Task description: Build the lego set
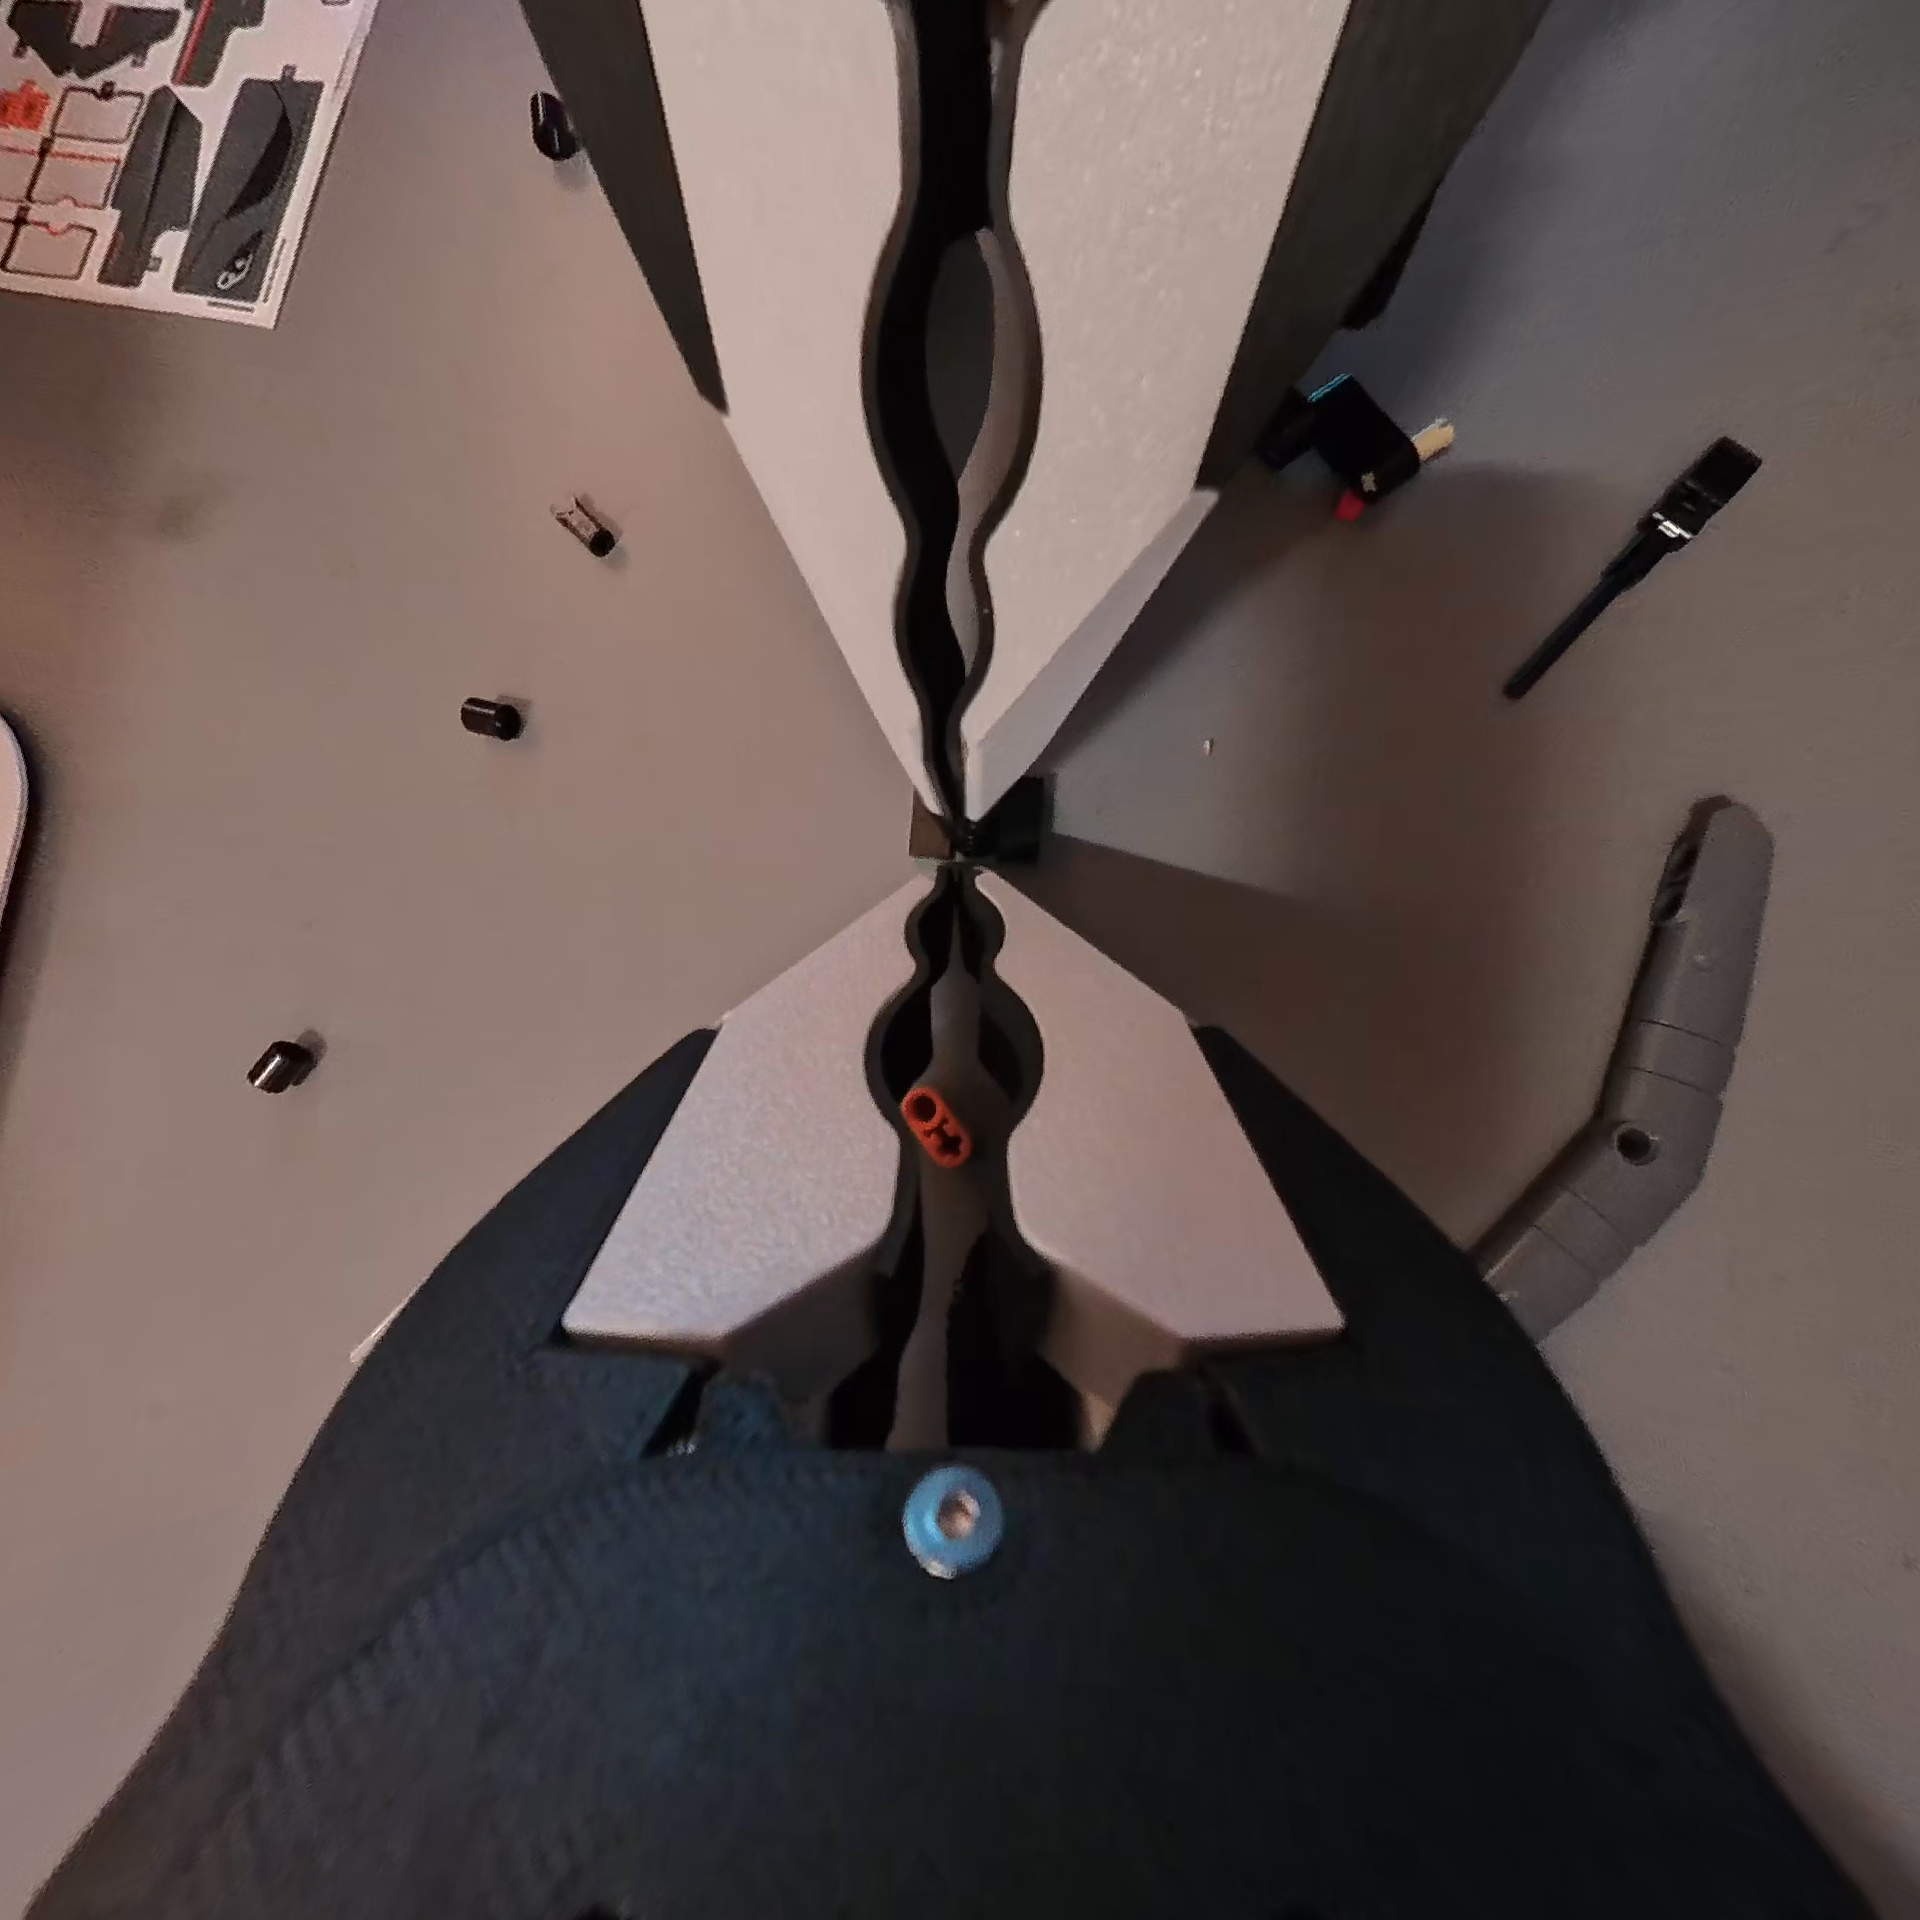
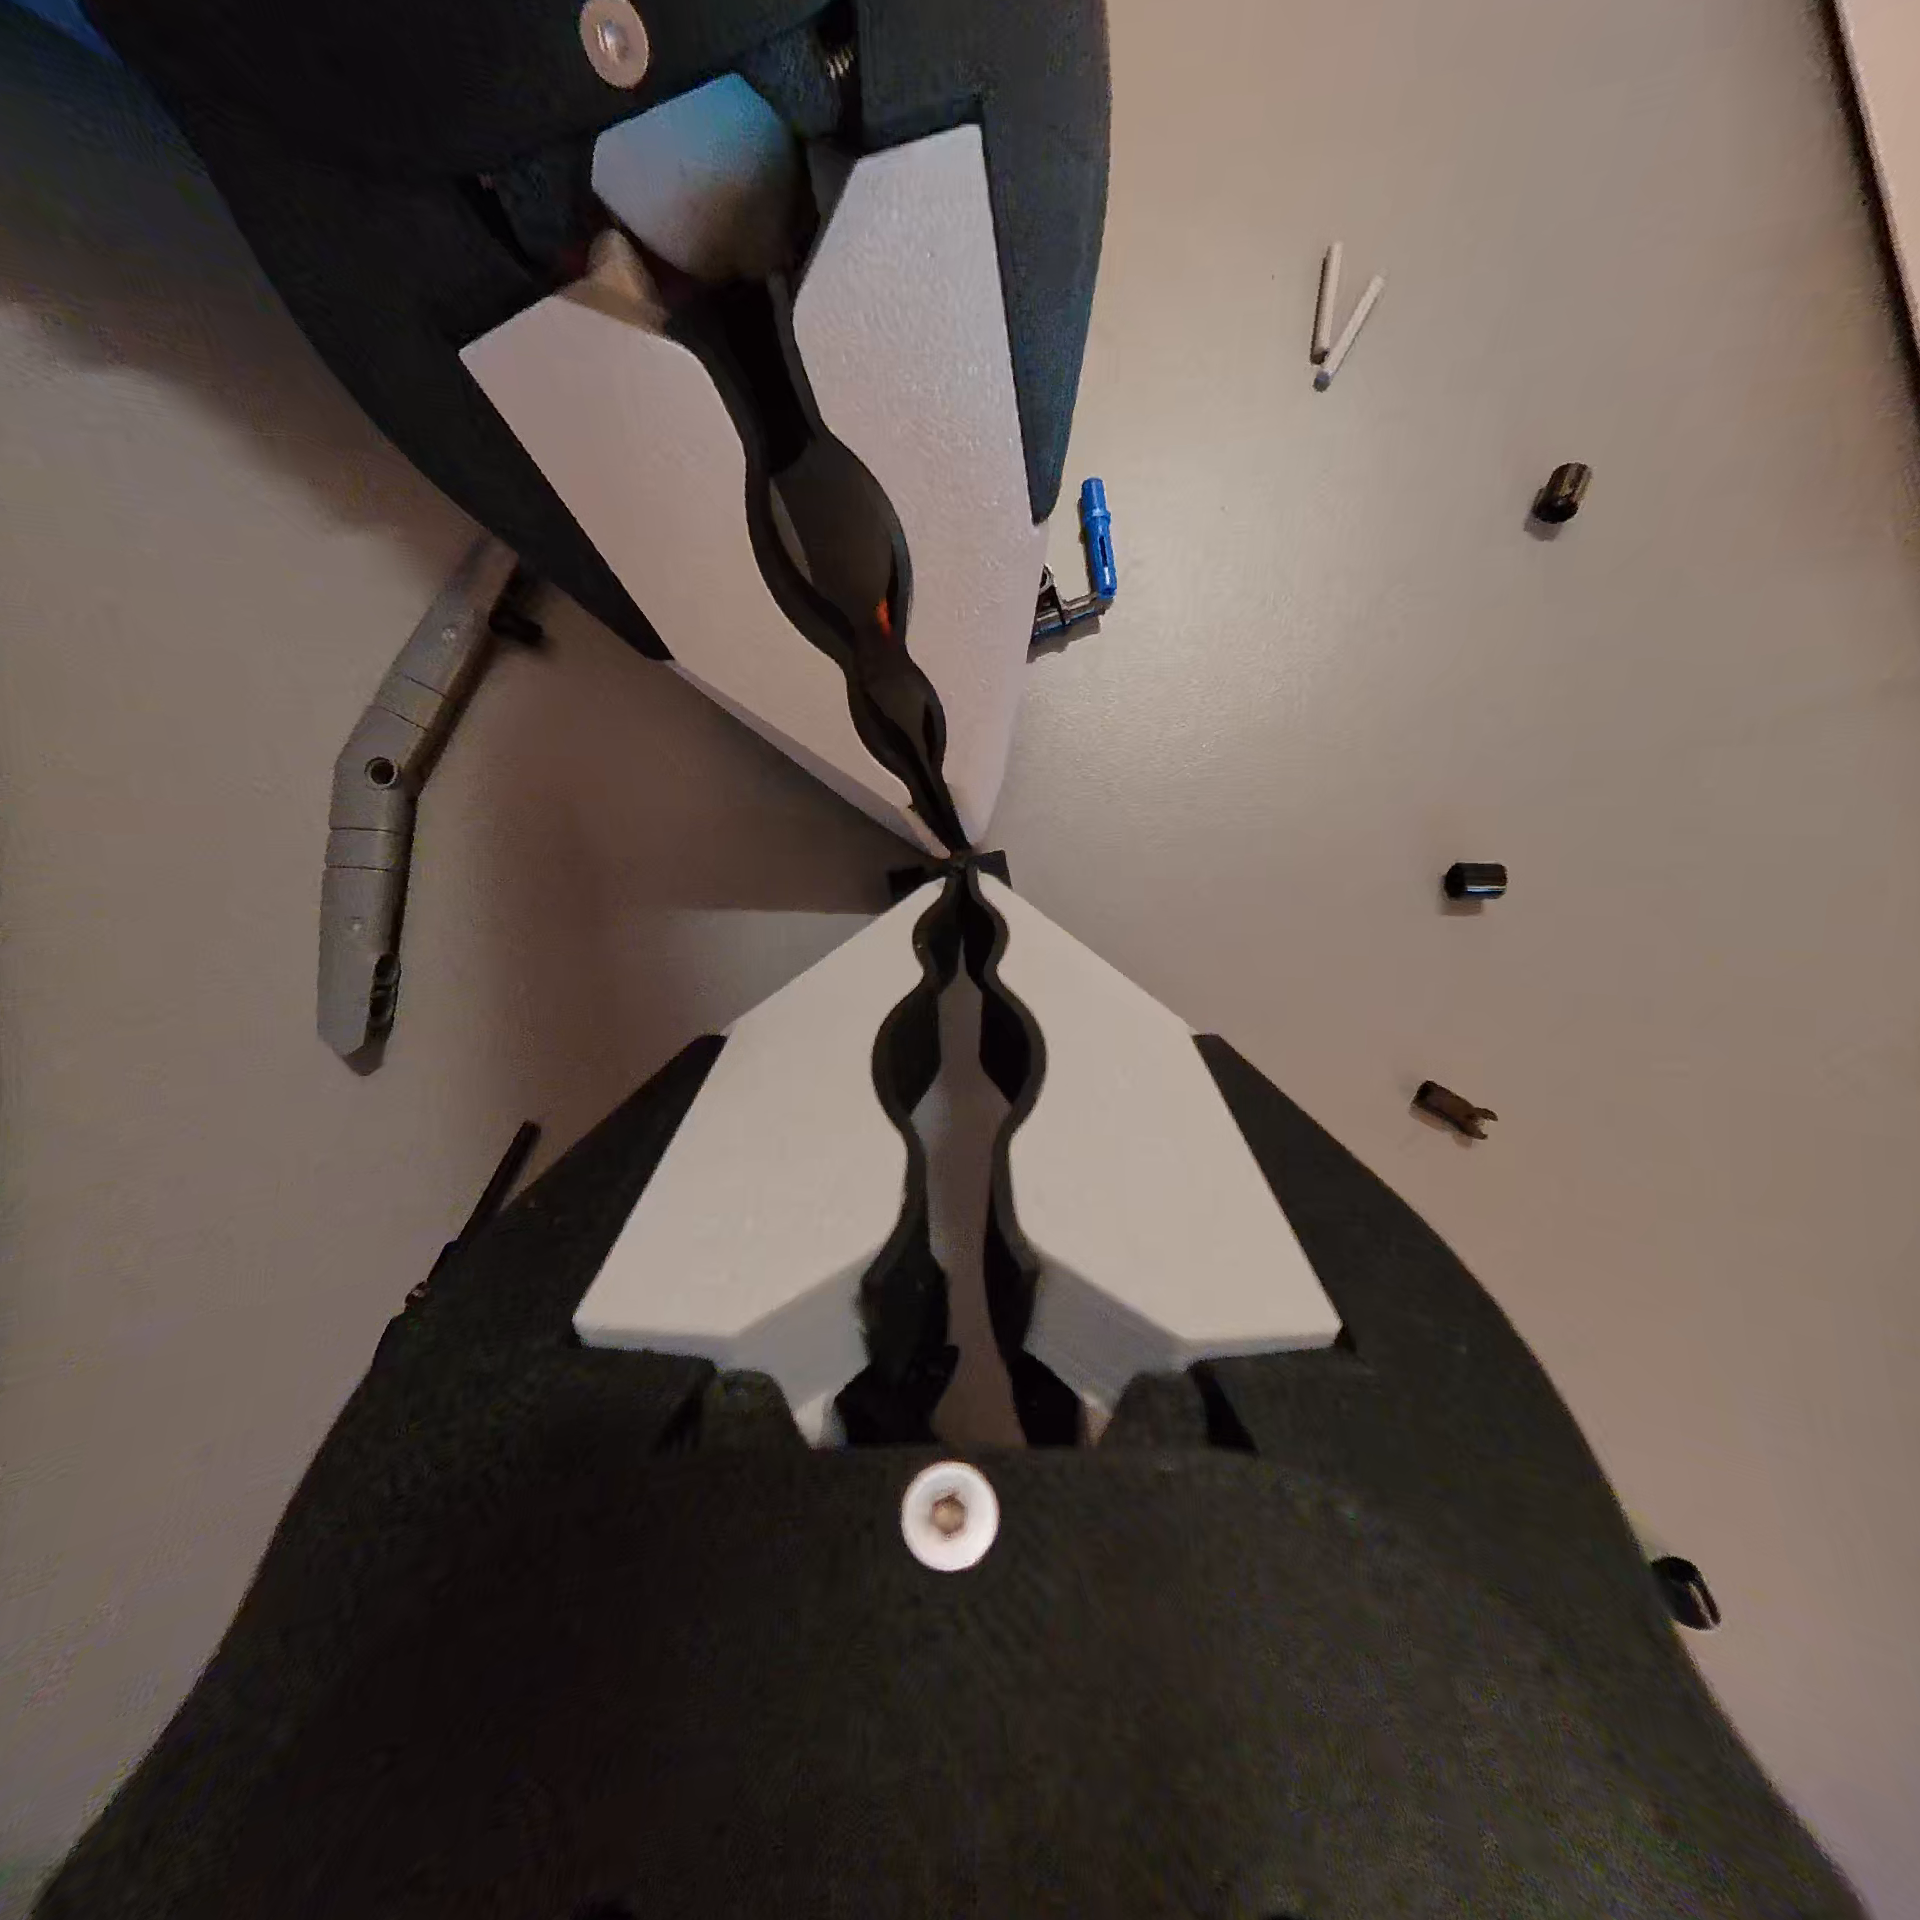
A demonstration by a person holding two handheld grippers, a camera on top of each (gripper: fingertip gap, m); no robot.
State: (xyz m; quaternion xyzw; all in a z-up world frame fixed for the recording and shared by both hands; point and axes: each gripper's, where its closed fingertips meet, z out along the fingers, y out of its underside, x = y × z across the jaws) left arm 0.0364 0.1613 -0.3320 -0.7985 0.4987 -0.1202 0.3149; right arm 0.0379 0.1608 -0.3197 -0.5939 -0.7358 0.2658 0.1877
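A small black piece (image 1: 1013, 826) sits at the centre of the grey table (image 1: 364, 883), pinched from opposite sides by both tools. The left gripper (image 1: 954, 875) and right gripper (image 2: 958, 878) meet tip to tip on it, each with its jaws pressed nearly together, nipping the piece. It is mostly hidden, so its shape is unclear. It is probably light, hard, smooth plastic, apt to slip or flick away; a hold on its flat sides seems safest. An orange connector (image 1: 935, 1127) lies just below the piece. Black pins (image 1: 490, 717) lie to its left, and a grey curved beam (image 1: 1642, 1101) to its right.
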